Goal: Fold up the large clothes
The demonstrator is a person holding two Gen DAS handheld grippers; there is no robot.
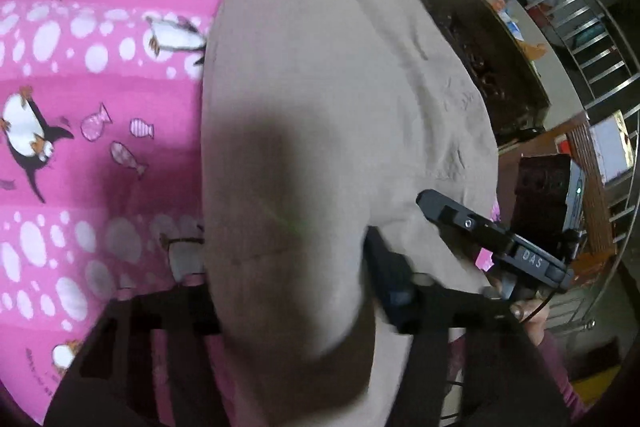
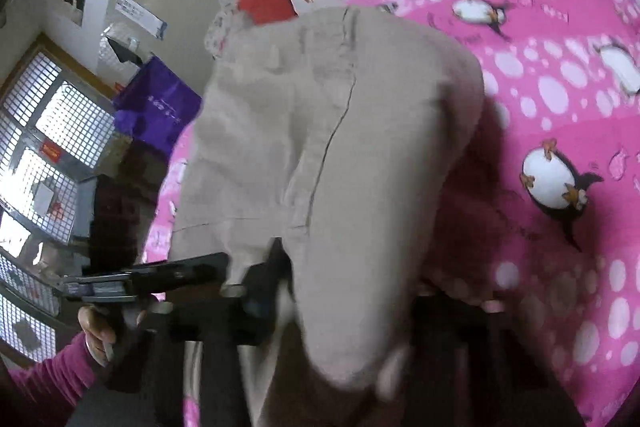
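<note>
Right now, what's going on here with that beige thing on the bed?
A person is working on a beige garment spread over a pink penguin-print bedspread, with a handheld gripper in each hand. Both grippers are at the near end of the cloth: the left gripper and the right gripper each have fabric bunched between their fingers. The near end is blurred, so a firm pinch cannot be confirmed. The rest of the garment lies flat.
</note>
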